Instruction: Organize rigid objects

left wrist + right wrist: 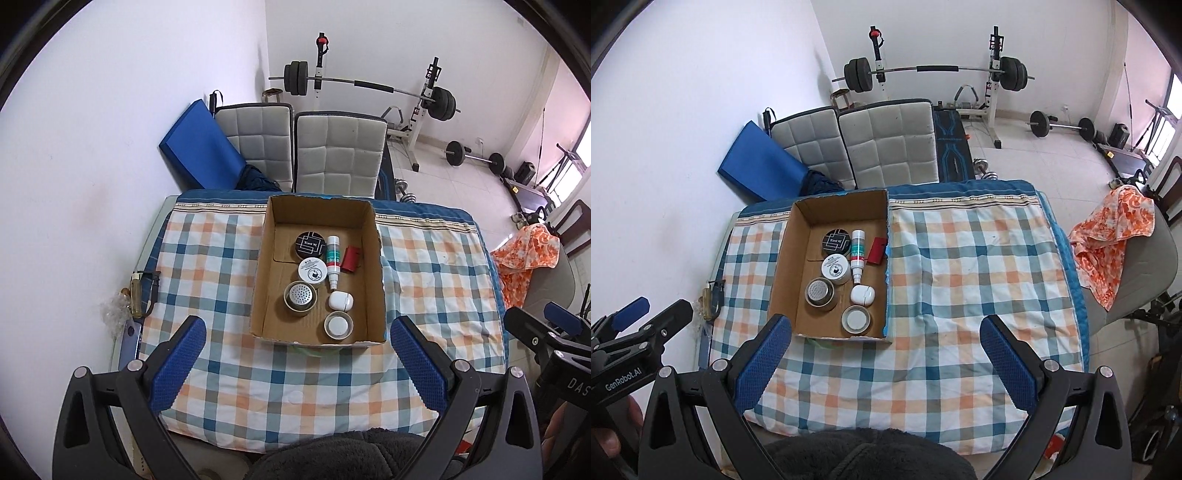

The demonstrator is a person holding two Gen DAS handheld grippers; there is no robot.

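Left gripper (297,360): jaws wide apart, holding nothing, hovering over the checked cloth (229,384) just in front of the box.
Right gripper (886,360): jaws spread wide, holding nothing, over the cloth to the right of the box's near corner.
Cardboard box (375,266): open-topped, on the far middle of the table, long axis running away from the cameras.
Spray bottle (333,261): lying flat inside the box, long axis along the box's length, nozzle end toward the near side.
Black round tin (309,244): far end of the row, beside the bottle's base.
White round jar (312,273): just nearer than the black tin.
Metal strainer cup (300,297): nearer still, perforated face upward.
White case (340,300): at the bottle's nozzle.
Small jar (338,325): nearest the front wall.
Red piece (351,259): right of the bottle, tilted.
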